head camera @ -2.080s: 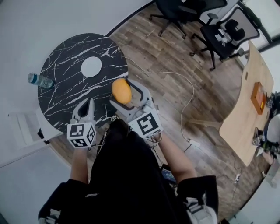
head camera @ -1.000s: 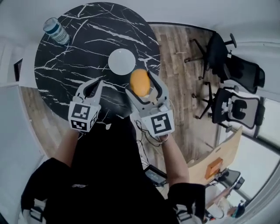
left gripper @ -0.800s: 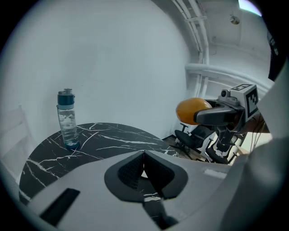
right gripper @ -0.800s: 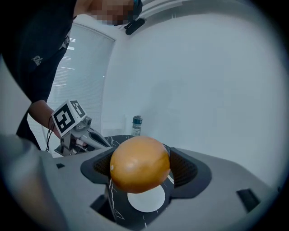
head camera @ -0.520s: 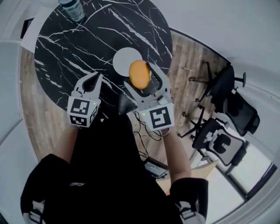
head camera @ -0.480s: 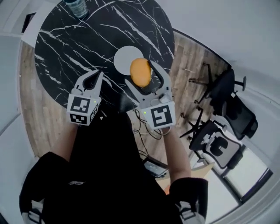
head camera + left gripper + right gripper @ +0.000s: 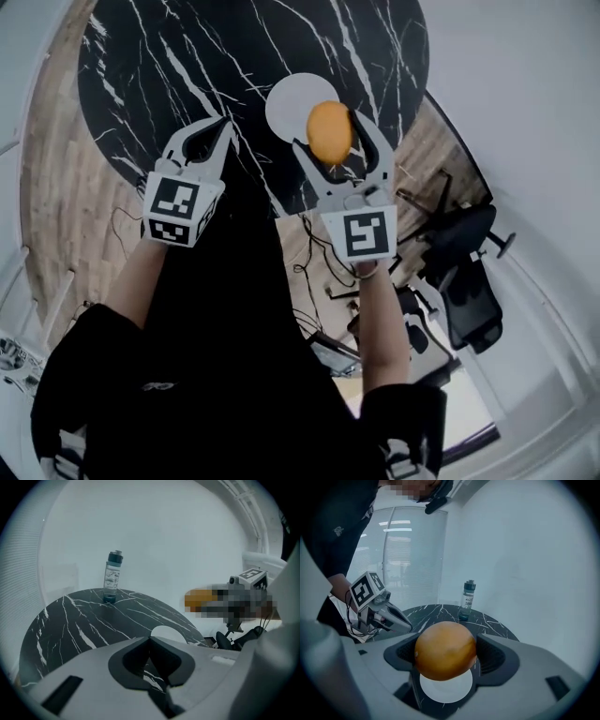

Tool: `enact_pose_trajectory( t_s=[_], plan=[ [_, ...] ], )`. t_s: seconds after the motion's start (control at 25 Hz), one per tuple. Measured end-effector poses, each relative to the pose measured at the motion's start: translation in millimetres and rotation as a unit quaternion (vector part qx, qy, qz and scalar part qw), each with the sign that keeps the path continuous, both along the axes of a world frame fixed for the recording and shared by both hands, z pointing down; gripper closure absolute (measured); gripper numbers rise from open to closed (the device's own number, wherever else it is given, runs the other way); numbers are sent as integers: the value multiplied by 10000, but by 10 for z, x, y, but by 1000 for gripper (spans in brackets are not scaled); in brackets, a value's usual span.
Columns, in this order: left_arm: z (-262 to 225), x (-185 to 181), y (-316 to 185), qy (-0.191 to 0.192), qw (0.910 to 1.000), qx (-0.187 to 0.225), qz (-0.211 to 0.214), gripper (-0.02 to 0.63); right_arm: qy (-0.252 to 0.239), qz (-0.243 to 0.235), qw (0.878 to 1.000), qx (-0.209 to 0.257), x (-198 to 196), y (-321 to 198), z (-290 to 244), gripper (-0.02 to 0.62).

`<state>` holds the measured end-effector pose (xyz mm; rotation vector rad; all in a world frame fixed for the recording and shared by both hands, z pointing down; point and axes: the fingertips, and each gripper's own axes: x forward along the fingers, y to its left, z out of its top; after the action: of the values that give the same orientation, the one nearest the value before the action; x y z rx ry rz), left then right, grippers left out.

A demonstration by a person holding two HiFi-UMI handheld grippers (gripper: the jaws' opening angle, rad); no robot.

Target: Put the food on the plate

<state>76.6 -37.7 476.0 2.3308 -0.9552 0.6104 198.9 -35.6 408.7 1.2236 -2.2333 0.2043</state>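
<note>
My right gripper [image 7: 334, 142] has its fingers pinched on the orange [image 7: 445, 650], one finger on each side of the fruit. The fruit sits between the finger pads and fills the gap. In the head view the orange overlaps the near right edge of the white plate [image 7: 285, 99]. In the right gripper view that plate shows directly below the fruit, flat on the black marbled bench [image 7: 187, 47]. I can't tell whether the orange is touching the plate.

My left gripper [image 7: 209, 131] hangs to the left of the plate over the near part of the bench. Its fingers are pressed together at the tips with nothing between them.

A clear bottle with a dark cap [image 7: 112, 577] stands upright at the far edge of the bench, well apart from the plate. Black office chairs [image 7: 461, 281] stand on the wood floor off to the right.
</note>
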Motion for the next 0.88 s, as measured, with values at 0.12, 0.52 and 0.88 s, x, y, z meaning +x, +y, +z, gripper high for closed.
enact_pose_trajectory(
  t_s=[0.12,0.52,0.88],
  plan=[
    [160,-15,58,15,9999,-92,-130,606,65,-42,9998,-174,59,-23,228,253],
    [554,53,198,44,9991,-359,-237,606,458,-245,9934,-1022,98,-8,922,253],
    [627,60,76,33,9991,-325,-281,606,658,-12,9883,-1375,97,-177,1239,253]
  ],
)
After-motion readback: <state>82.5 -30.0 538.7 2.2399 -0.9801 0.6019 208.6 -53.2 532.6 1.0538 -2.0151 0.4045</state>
